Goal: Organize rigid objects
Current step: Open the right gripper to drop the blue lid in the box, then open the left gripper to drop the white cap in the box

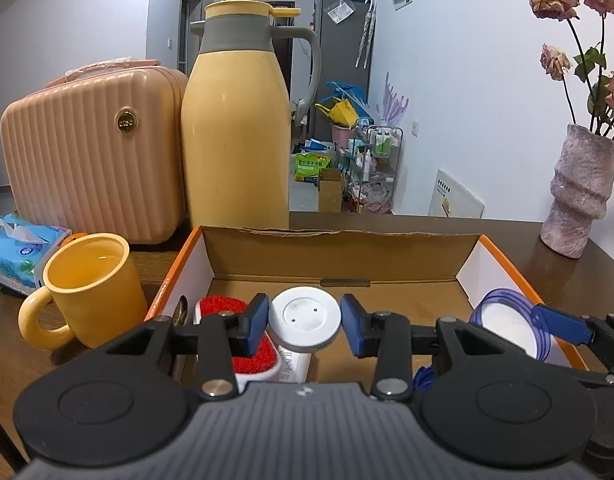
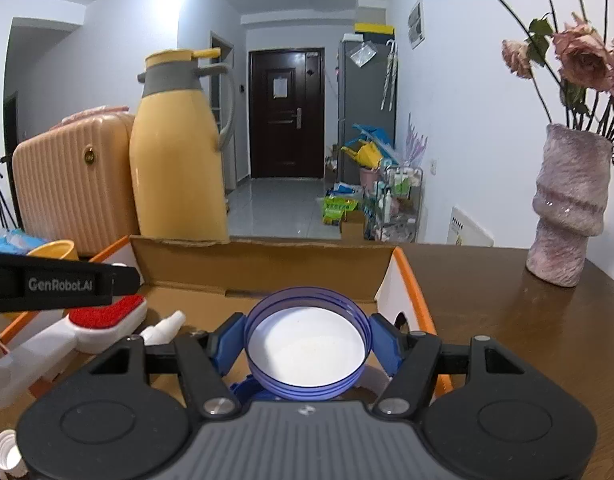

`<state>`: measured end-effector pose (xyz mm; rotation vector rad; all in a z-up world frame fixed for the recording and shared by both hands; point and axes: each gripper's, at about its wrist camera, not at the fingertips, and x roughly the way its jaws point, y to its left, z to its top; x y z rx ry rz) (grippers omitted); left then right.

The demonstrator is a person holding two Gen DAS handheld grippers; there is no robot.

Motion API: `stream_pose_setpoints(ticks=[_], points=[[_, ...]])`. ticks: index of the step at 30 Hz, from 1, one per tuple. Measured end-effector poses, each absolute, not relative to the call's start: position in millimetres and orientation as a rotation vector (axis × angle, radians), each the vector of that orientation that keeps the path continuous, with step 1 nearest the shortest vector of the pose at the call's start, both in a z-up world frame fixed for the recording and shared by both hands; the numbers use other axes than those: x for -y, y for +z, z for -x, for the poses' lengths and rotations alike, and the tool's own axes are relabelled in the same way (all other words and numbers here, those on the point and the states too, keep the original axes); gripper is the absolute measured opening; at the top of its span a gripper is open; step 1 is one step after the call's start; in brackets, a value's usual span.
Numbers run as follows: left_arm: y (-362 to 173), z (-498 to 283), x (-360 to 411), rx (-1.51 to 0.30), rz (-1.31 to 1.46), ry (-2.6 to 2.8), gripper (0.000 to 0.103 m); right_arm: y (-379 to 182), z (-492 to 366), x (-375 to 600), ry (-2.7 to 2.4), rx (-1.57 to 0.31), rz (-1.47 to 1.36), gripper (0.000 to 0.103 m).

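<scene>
An open cardboard box [image 1: 339, 252] with orange edges stands on the brown table. My left gripper [image 1: 305, 326] is over the box with its blue pads on either side of a white round-capped container [image 1: 305, 320]; small gaps show on both sides. A red-and-white brush [image 1: 251, 356] lies under it. My right gripper [image 2: 307, 350] is shut on a blue-rimmed white lid [image 2: 307, 350], held over the box's right part; the lid also shows in the left wrist view [image 1: 507, 326]. The brush [image 2: 103, 320] and a white bottle [image 2: 163, 326] lie in the box.
A yellow mug [image 1: 87, 288], a yellow thermos jug [image 1: 237, 120], a peach ribbed case [image 1: 91, 152] and a tissue pack [image 1: 15, 248] stand left of and behind the box. A pink vase with dried roses [image 2: 567, 208] stands at the right.
</scene>
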<state>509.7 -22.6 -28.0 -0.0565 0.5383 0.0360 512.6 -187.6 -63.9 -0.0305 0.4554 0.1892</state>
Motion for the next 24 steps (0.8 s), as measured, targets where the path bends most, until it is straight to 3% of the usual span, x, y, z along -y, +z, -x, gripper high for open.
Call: stream_pose_setpoints(ticks=[1, 3, 4, 9, 11, 13, 24], points=[[-28, -510, 23, -0.541, 0.058, 0.035, 0.043, -64, -513, 187, 0.191, -0.459, 0.030, 0.068], [-27, -509, 22, -0.539, 0.063, 0.035, 0.062, -65, -512, 187, 0.191, -0.459, 0.030, 0.078], [-26, -508, 21, -0.536, 0.066, 0.039, 0.067, -64, -512, 188, 0.189, -0.454, 0.031, 0.084], [-21, -503, 19, -0.507, 0.080, 0.078, 0.101, -63, -509, 189, 0.169, -0.438, 0.027, 0.093], [-19, -500, 18, -0.482, 0.088, 0.094, 0.103, -62, -509, 190, 0.157, -0.432, 0.019, 0.101], [-17, -498, 16, -0.469, 0.103, 0.096, 0.103, -61, -509, 191, 0.151, -0.429, 0.013, 0.102], [-15, -493, 11, -0.446, 0.133, 0.109, 0.103, -56, -504, 192, 0.163, -0.432, -0.002, 0.103]])
